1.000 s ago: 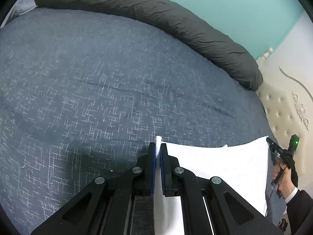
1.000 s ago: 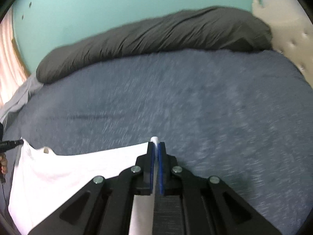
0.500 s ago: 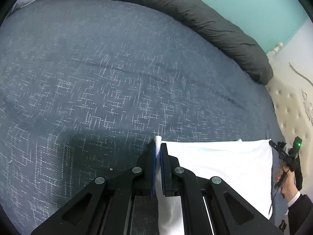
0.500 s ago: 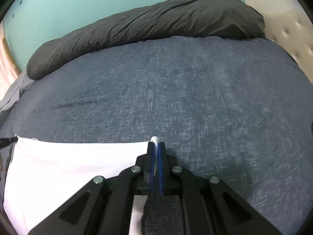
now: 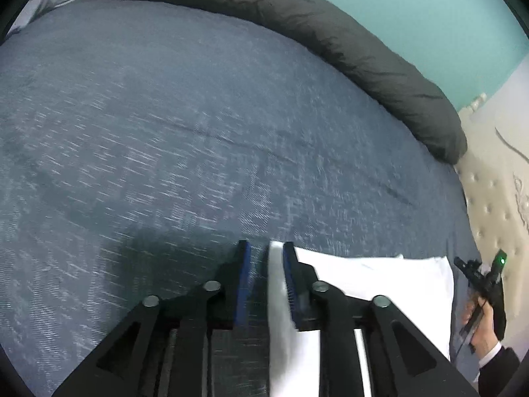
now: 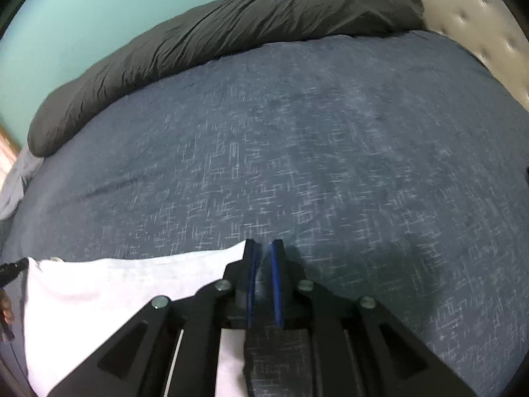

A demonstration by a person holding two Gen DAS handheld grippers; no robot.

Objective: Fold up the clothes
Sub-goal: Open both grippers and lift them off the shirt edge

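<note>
A white garment (image 5: 380, 281) lies flat on the blue bed cover (image 5: 165, 132), its far edge straight. My left gripper (image 5: 264, 248) is at the garment's left corner and its jaws are opening. A strip of white cloth still leans on the right pad while the left pad stands clear of it. In the right wrist view the garment (image 6: 115, 284) stretches to the left. My right gripper (image 6: 263, 246) is at the garment's right corner, jaws opening a little. The white edge ends at its left finger, and the narrow gap looks dim and bare.
A dark grey rolled duvet (image 5: 330, 39) runs along the far side of the bed against a teal wall. A cream tufted headboard (image 5: 489, 198) stands at the right. A hand (image 5: 479, 324) with a dark sleeve holds the right gripper's body (image 5: 486, 281).
Both grippers were shut on the white garment's corners. Now their jaws have parted, the left wider than the right, and the cloth has settled flat on the bed.
</note>
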